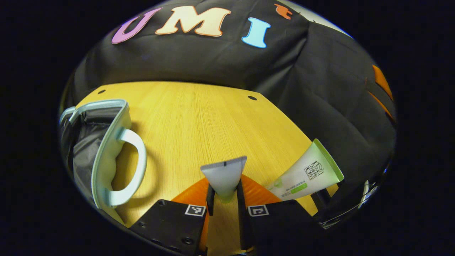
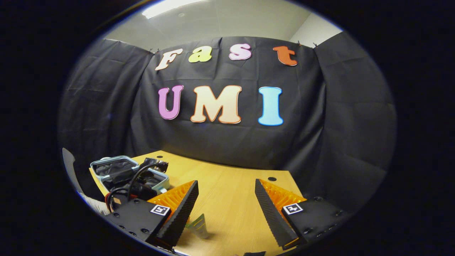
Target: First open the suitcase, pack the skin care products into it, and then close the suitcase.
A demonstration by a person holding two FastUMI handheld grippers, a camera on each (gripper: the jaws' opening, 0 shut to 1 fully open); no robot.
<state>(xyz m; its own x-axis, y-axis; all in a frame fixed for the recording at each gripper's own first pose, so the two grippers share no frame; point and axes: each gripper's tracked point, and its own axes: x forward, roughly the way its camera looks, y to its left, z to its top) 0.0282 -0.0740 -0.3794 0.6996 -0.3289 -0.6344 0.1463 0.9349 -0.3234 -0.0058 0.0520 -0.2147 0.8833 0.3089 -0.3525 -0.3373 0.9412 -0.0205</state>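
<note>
Left gripper (image 1: 225, 199) clamped on a white tube (image 1: 224, 174), second tube (image 1: 305, 175) on the wooden table (image 1: 199, 117) at right, open suitcase (image 1: 103, 149) at left, right gripper (image 2: 226, 209) spread apart, perhaps a tube tip (image 2: 199, 224) below it.

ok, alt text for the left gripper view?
The left claw is shut on the flat crimped end of a small tube above the wooden table. The open suitcase, handle facing the camera, sits at left; a green-capped tube lies at right.
</note>
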